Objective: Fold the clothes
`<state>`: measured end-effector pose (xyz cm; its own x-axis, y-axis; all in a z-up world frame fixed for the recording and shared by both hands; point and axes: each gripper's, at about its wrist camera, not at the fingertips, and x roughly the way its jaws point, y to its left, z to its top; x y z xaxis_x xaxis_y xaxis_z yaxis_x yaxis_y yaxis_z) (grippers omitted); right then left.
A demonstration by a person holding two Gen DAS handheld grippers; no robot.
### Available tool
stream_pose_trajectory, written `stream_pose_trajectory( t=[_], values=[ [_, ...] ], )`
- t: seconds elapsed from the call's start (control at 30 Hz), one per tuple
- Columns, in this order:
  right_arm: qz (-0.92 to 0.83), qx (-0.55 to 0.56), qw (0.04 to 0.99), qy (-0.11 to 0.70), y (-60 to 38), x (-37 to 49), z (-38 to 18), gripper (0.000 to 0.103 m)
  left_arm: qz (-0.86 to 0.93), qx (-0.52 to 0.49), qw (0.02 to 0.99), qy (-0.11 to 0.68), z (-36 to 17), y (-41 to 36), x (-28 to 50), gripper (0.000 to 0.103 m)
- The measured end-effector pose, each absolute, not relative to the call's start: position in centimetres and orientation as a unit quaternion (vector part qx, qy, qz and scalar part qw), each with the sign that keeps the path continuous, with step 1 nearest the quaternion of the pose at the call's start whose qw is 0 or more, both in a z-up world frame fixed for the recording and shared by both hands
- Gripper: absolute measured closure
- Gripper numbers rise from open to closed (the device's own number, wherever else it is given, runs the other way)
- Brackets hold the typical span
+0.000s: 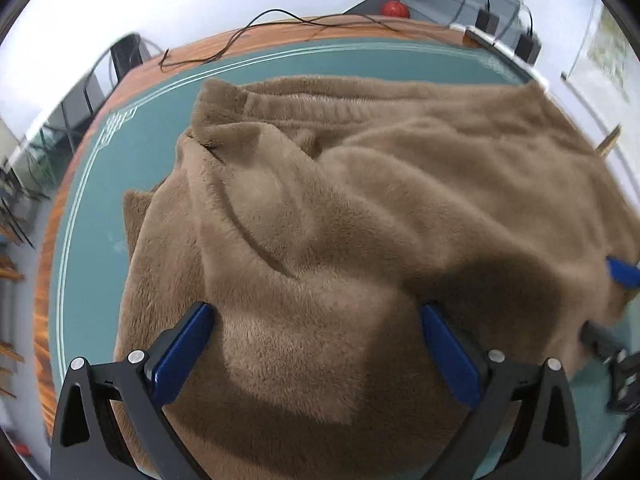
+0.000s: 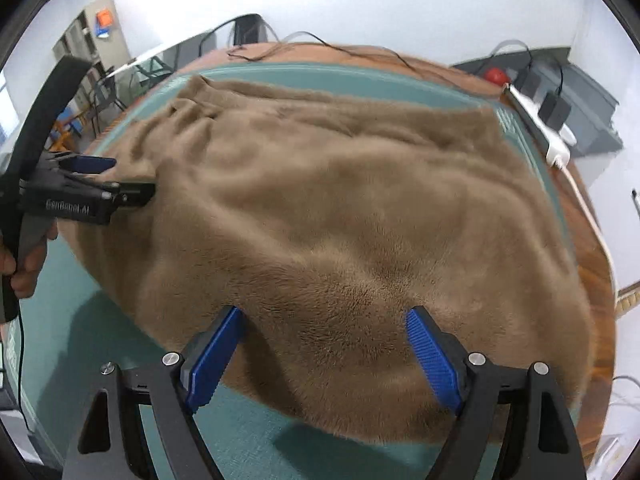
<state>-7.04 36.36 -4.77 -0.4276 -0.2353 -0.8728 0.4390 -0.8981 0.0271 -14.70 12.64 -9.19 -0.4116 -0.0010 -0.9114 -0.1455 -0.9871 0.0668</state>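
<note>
While both tools hang above the cloth with nothing gripped, the entries run from the bottom of each frame upward.

Left tool (image 1: 316, 312): bottom centre of the left wrist view, blue pads spread wide, fleece below them but nothing pinched. It points steeply down at the lower portion of the pile, probably to look for an edge to take.

Right tool (image 2: 324, 316): bottom centre of the right wrist view, pads likewise spread wide and empty, poised over the near hem. In the left wrist view it shows only as a blue tip at the right edge.

Garment (image 1: 360, 208): brown plush fleece, centre of both frames, lying on the desk. A ribbed band (image 1: 312, 106) runs across its upper edge; loose ridges and a doubled-over lobe at left suggest a fold only partly made and not yet smoothed.

Hand (image 2: 28, 268): left edge of the right wrist view, holding the left tool's grip with a black strap arching above.

Desk (image 1: 168, 152): teal mat, white border lines and a wooden rim, bare around the garment, which leaves room to spread it.

Cable (image 1: 256, 36): thin, black, along the far rim, upper centre, well apart from the cloth.

Red ball (image 1: 394, 9): top of frame, beyond the desk.

Power strip (image 2: 556, 148): white, upper right, at the desk edge.
</note>
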Motion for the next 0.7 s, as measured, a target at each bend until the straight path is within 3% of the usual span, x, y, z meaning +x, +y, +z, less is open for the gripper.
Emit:
stream_pose_trajectory(
  t=[0.07,0.4,0.7],
  values=[
    [-0.833,0.506,0.209,0.085,36.5,-7.7,-5.4,0.005,0.834,-0.546,0.035,0.067,-8.9,12.7,-14.9,0.000],
    [-0.821,0.503,0.255,0.095,37.8,-0.1,-2.6,0.004,0.849,-0.528,0.002,-0.016,-3.8,12.8,-8.2,0.000],
    [-0.810,0.535,0.234,0.050,42.4,5.1,-4.9,0.004,0.835,-0.550,0.013,0.012,-6.7,17.6,-1.1,0.000]
  ],
)
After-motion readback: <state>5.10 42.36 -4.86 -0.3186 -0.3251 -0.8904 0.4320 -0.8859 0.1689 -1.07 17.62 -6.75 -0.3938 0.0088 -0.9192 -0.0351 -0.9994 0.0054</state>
